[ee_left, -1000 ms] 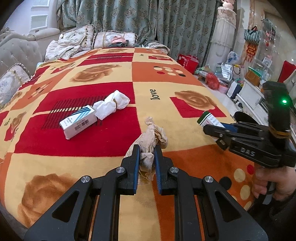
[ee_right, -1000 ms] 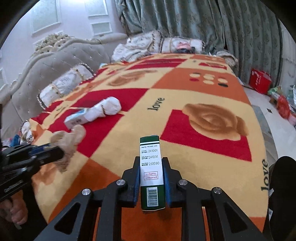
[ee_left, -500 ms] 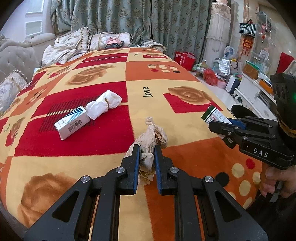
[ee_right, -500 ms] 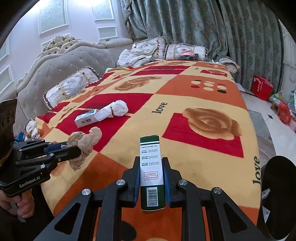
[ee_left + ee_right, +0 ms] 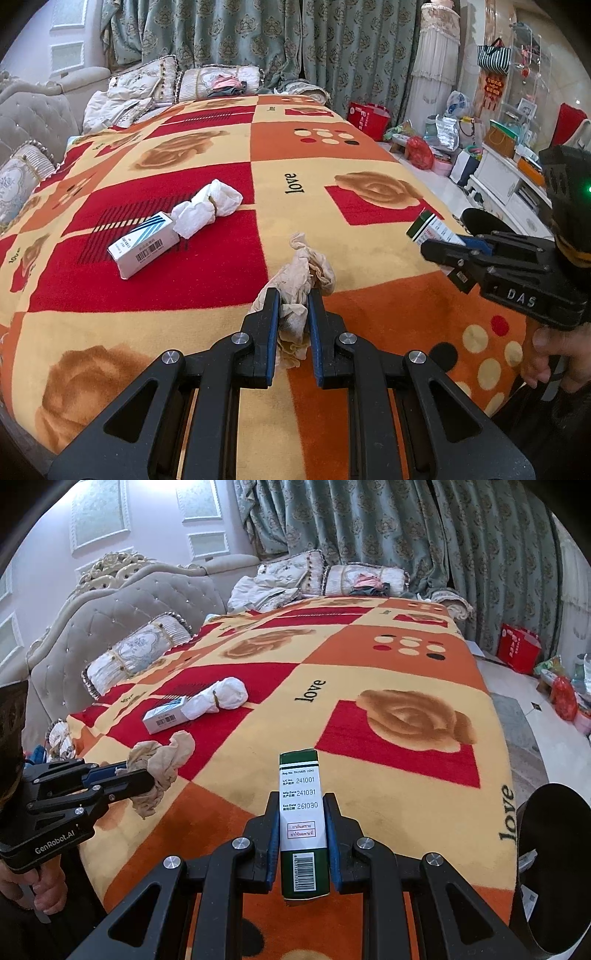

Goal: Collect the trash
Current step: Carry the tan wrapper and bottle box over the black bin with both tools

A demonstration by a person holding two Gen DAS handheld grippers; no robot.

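My left gripper (image 5: 290, 301) is shut on a crumpled beige tissue (image 5: 303, 273) and holds it above the patterned blanket (image 5: 207, 295). My right gripper (image 5: 301, 806) is shut on a green and white carton (image 5: 302, 812). The left gripper with the tissue (image 5: 162, 760) shows at the left of the right wrist view; the right gripper with the carton (image 5: 430, 229) shows at the right of the left wrist view. A white and blue box (image 5: 146, 245) and a white wadded tissue (image 5: 207, 206) lie on the blanket further in.
A black round bin (image 5: 554, 849) stands at the bed's right edge, also seen in the left wrist view (image 5: 484, 221). Pillows (image 5: 136, 657) and a grey headboard (image 5: 110, 616) lie at the left. Bags and clutter (image 5: 439, 140) stand on the floor at the right.
Both grippers have drawn back and up from the bed, each keeping its hold. More of the blanket, the box and the black bin now shows.
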